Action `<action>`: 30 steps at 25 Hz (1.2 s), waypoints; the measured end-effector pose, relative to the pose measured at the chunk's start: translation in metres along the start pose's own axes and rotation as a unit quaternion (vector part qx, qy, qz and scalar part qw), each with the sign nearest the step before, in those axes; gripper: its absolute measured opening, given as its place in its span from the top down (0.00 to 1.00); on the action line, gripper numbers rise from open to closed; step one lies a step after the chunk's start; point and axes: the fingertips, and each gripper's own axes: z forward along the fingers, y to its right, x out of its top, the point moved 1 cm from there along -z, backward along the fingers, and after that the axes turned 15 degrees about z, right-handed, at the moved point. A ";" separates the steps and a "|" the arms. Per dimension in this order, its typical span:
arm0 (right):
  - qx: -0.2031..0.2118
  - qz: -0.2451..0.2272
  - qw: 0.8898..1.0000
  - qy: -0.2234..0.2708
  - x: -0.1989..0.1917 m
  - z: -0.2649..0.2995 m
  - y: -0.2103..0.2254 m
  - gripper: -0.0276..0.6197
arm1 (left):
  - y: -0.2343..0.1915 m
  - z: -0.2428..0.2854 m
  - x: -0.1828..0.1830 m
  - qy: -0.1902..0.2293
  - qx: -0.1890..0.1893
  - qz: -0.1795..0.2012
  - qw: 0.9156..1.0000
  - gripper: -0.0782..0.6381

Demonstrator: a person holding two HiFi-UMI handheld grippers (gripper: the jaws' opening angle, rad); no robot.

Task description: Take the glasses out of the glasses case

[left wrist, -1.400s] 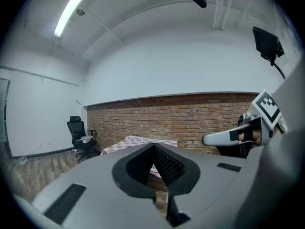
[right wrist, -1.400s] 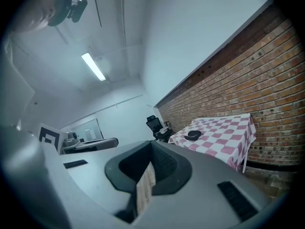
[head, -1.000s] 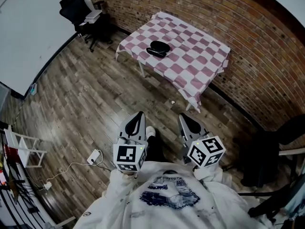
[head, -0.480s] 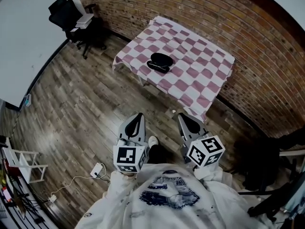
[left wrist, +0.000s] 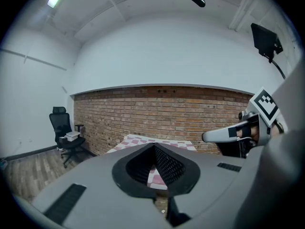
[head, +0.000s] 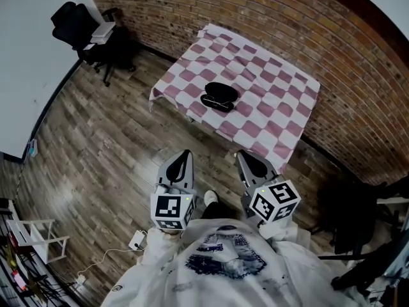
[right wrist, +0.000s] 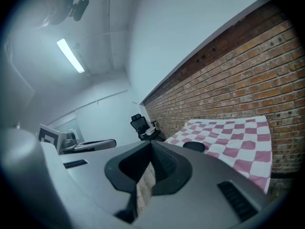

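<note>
A closed black glasses case (head: 219, 96) lies near the front left of a table with a pink-and-white checked cloth (head: 275, 85). The table stands against a brick wall, well ahead of me. Both grippers are held close to my body over the wooden floor, pointing toward the table and far short of it. My left gripper (head: 186, 153) is shut with nothing in it, and so is my right gripper (head: 240, 154). In the right gripper view the glasses case (right wrist: 194, 146) shows as a dark oval on the cloth (right wrist: 238, 137). The left gripper view shows only a strip of the cloth (left wrist: 138, 139).
A black office chair (head: 75, 25) stands at the far left by the wall. On the floor near my feet lies a white power strip (head: 136, 240) with its cable. A white rack (head: 39, 243) is at the lower left, and dark furniture (head: 358, 213) at the right.
The table and case have drawn nearer and sit lower in the head view as I walk toward them. Both grippers keep their place in front of my body, still shut.
</note>
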 end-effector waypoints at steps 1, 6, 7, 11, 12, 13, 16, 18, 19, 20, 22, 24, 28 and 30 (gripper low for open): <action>-0.002 0.000 1.000 0.001 0.001 0.008 -0.001 0.94 | -0.007 0.004 -0.001 0.001 -0.001 0.000 1.000 0.88; -0.003 -0.004 1.000 0.008 0.006 0.046 -0.009 0.94 | -0.040 0.020 -0.006 0.005 -0.003 0.003 1.000 0.88; -0.004 -0.004 1.000 0.010 0.007 0.052 -0.010 0.94 | -0.046 0.023 -0.007 0.006 -0.003 0.004 1.000 0.88; -0.011 -0.001 1.000 0.015 0.009 0.067 -0.011 0.94 | -0.063 0.035 -0.009 0.007 -0.007 0.004 1.000 0.88; -0.014 -0.001 1.000 0.015 0.009 0.068 -0.010 0.94 | -0.065 0.037 -0.010 0.007 -0.009 0.004 1.000 0.88; -0.017 -0.001 1.000 0.016 0.010 0.070 -0.008 0.94 | -0.065 0.039 -0.010 0.007 -0.011 0.004 1.000 0.88; -0.025 -0.001 1.000 0.019 0.012 0.073 -0.006 0.94 | -0.067 0.042 -0.011 0.008 -0.017 0.004 1.000 0.88; -0.027 -0.003 0.999 0.021 0.013 0.074 -0.007 0.94 | -0.070 0.041 -0.012 0.009 -0.017 0.003 1.000 0.88; -0.027 -0.004 0.999 0.022 0.013 0.075 -0.008 0.94 | -0.072 0.041 -0.013 0.010 -0.016 0.002 1.000 0.88; -0.027 -0.006 0.999 0.022 0.013 0.076 -0.010 0.94 | -0.074 0.041 -0.014 0.010 -0.015 0.001 1.000 0.88; -0.028 -0.008 0.999 0.023 0.014 0.076 -0.012 0.94 | -0.077 0.041 -0.014 0.011 -0.015 -0.002 1.000 0.88; -0.030 -0.009 0.999 0.026 0.017 0.075 -0.014 0.94 | -0.079 0.041 -0.012 0.013 -0.016 -0.003 1.000 0.88; -0.039 -0.007 0.999 0.034 0.022 0.072 -0.010 0.94 | -0.078 0.048 -0.010 0.017 -0.026 0.001 1.000 0.88; -0.043 -0.006 0.998 0.037 0.023 0.070 -0.007 0.94 | -0.076 0.052 -0.010 0.017 -0.031 0.002 0.999 0.88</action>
